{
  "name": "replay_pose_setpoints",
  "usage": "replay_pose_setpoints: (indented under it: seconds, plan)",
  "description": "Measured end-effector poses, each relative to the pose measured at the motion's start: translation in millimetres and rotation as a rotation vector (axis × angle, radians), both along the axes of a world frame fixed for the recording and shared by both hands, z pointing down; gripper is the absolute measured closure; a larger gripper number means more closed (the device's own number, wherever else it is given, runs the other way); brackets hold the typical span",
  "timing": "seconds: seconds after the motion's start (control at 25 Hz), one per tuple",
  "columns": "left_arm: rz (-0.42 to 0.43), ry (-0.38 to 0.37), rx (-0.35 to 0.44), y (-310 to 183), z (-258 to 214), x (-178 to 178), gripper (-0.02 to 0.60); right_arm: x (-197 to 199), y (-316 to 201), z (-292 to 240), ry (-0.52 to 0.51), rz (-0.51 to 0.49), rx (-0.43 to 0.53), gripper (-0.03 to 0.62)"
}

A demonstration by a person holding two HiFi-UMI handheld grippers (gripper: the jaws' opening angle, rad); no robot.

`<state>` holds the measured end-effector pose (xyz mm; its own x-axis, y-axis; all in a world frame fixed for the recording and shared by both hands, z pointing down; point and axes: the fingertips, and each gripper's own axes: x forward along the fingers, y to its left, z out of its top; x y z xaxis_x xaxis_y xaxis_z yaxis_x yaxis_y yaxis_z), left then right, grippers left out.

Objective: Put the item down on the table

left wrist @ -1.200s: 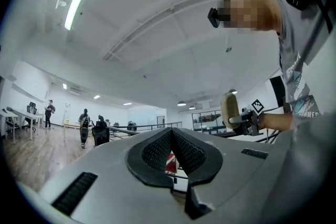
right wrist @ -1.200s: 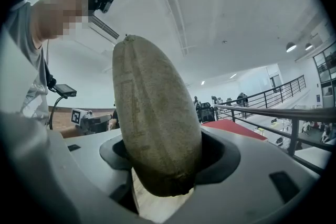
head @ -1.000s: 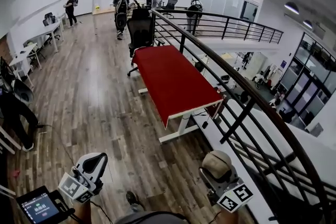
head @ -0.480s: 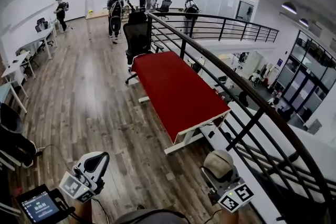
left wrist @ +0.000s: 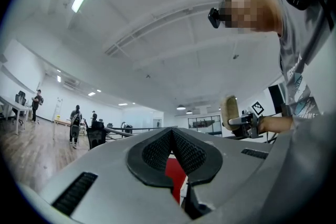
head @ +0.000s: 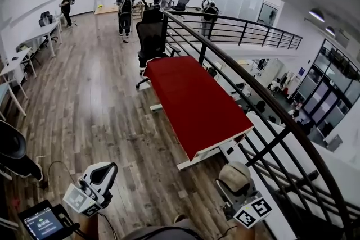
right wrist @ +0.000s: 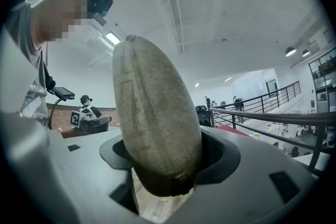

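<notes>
Item (right wrist: 157, 113) is sitting clamped in the right tongs (head: 235, 187), a tan, rough-looking oblong thing poking up well past the tips. The grip is biting on its lower end, so most of it is sticking out free. In the head view it's hanging down low near the person's body, over the wooden floor (head: 95, 98) and just beside the black railing (head: 264, 104).

The left tongs (left wrist: 170, 150) are pressed together with nothing in them; you're only seeing a sliver of red through the gap behind the pads.

The red table (head: 197, 98) is standing ahead along the railing, bare on top as far as I can see, and it's well apart from both tongs. A black office chair (head: 152, 36) is parked at its far end, with a few people (head: 125, 5) standing around way in the back.

So progress-wise I'm reading this as barely started: it's being carried, not placed. What's remaining is pretty much everything — getting over to the table, lowering it onto the red top, and letting go.
</notes>
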<state>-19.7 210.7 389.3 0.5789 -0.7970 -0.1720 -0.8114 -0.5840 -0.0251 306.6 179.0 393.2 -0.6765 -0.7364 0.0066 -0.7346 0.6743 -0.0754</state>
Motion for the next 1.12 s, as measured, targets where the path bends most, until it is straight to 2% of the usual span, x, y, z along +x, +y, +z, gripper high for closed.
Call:
replay_pose_setpoints:
  seconds: [0.24, 0.4, 0.56, 0.64, 0.76, 0.92, 1.0, 1.12]
  plan:
    - [-0.008, 0.038, 0.033, -106.6, -7.1, 16.0, 0.580, -12.3, -104.2, 4.7, -0.048, -0.005, -0.007, 0.313]
    - [0.040, 0.036, 0.097, -166.4, -62.8, 50.6, 0.580, -21.7, -169.1, -18.3, -0.042, -0.016, 0.040, 0.312]
    - [0.074, 0.082, 0.152, -246.0, -97.7, 77.5, 0.580, -10.9, -239.7, -14.2, -0.042, -0.019, 0.042, 0.313]
    - [0.064, 0.087, 0.156, -293.7, -86.3, 77.2, 0.580, -7.6, -284.7, -3.0, -0.041, -0.021, 0.029, 0.313]
    - [-0.015, 0.066, 0.098, -352.2, -29.9, 53.7, 0.580, -9.2, -342.5, 2.7, -0.033, -0.045, 0.040, 0.313]
    - [-0.033, 0.054, 0.114, -408.4, -35.3, 50.9, 0.580, -27.2, -417.0, 2.6, -0.015, -0.097, 0.085, 0.312]
    - [-0.055, 0.044, 0.094, -423.4, -21.9, 41.8, 0.580, -35.7, -441.4, 1.6, -0.018, -0.119, 0.092, 0.313]
    - [-0.080, 0.031, 0.061, -424.4, -20.0, 41.5, 0.580, -40.1, -452.1, -8.7, -0.025, -0.150, 0.088, 0.313]
